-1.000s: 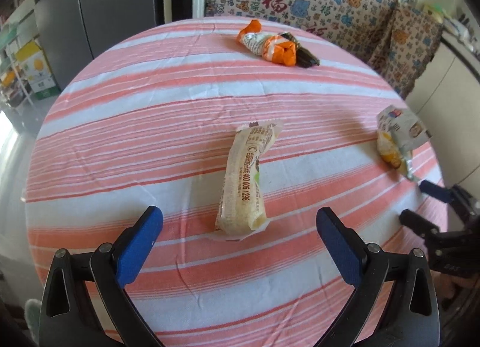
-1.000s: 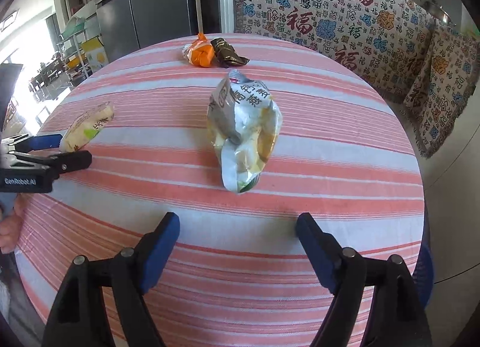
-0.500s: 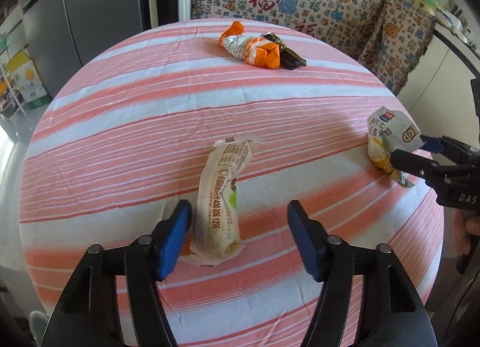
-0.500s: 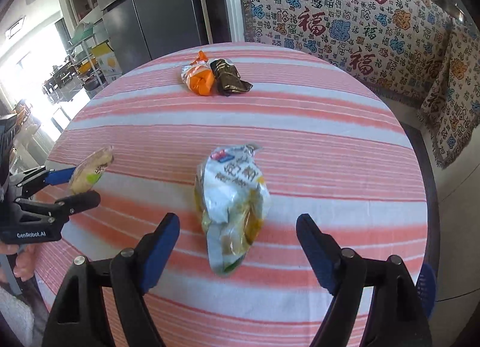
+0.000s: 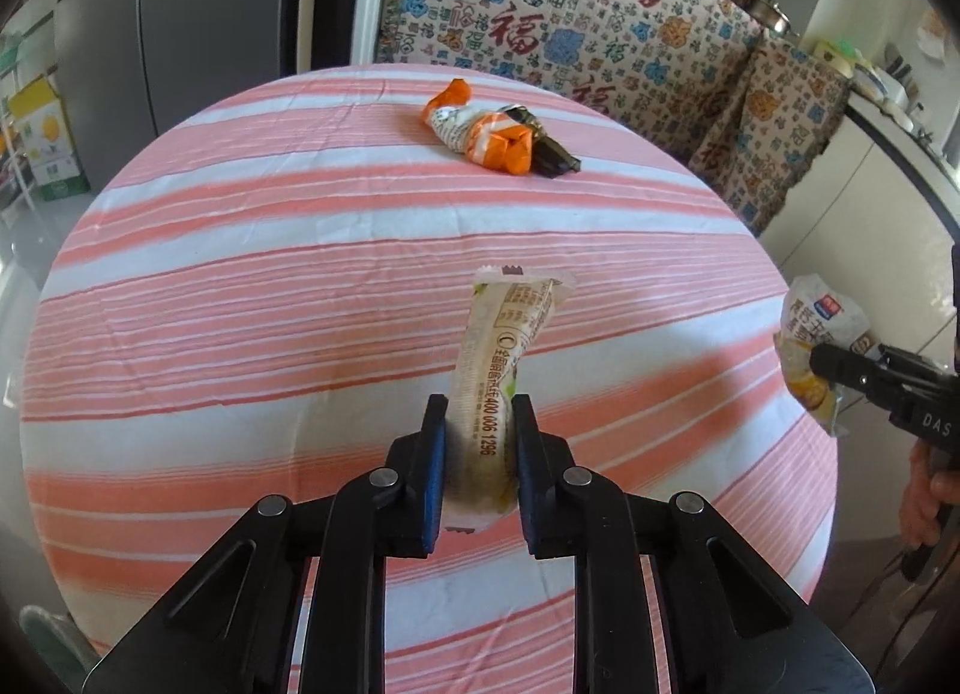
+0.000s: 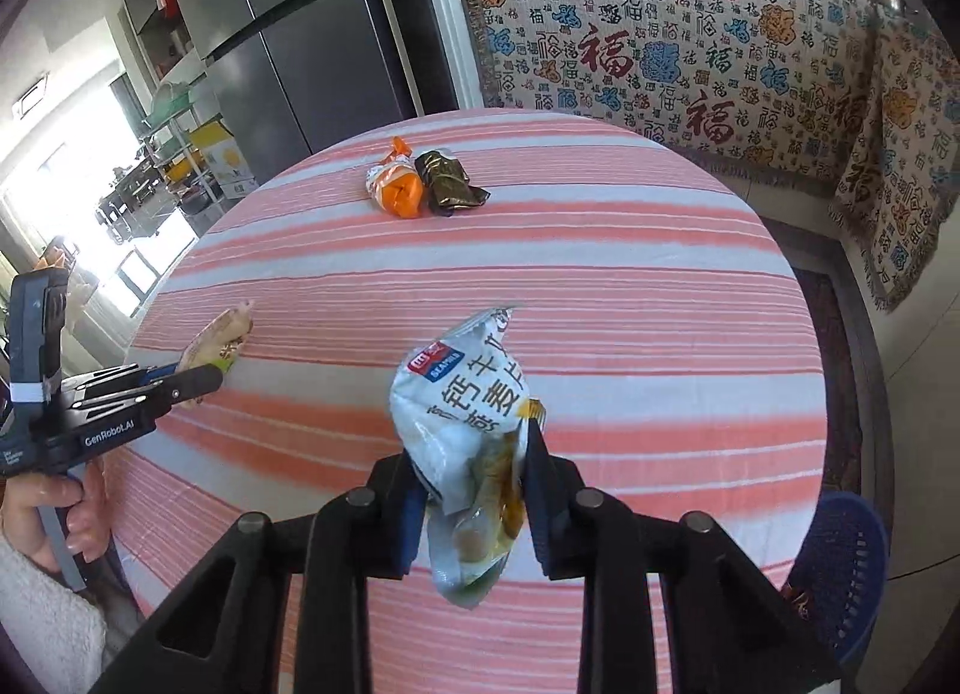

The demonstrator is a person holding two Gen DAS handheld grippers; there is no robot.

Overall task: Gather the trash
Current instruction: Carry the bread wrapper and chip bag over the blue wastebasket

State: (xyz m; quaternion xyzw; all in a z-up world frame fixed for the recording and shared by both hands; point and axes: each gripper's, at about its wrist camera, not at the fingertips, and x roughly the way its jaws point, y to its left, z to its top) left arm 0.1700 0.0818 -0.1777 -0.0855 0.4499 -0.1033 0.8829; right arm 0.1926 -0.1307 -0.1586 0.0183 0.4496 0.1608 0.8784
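On the round table [image 5: 240, 286], under a pink-and-white striped cloth, two pieces of trash are in hand at once. The left gripper [image 5: 480, 442] has just been closing and now pinches the long beige wrapper [image 5: 498, 370] across its near end; the far end juts forward, clear of the cloth by the look of it. The grip sits near one end, probably because that end lay closest, so the free length may droop or swing. The right gripper [image 6: 474, 478] has likewise just been closing and now clamps the crumpled white-and-yellow bag [image 6: 468, 412] at its lower half, the printed top standing above the jaws. The bag appears lifted off the cloth. One item per tool suits a single trip to a bin.

Still uncollected at the far edge: an orange wrapper [image 6: 396, 184] touching a dark wrapper [image 6: 447, 184].

A blue mesh basket [image 6: 840, 562] shows beside the table at the lower right of the right view, the likely bin, though its contents cannot be made out. Beyond the table stand a grey fridge [image 6: 300, 34] and a patterned throw [image 6: 690, 34] over seating. A hand [image 6: 42, 508] holds the left tool.
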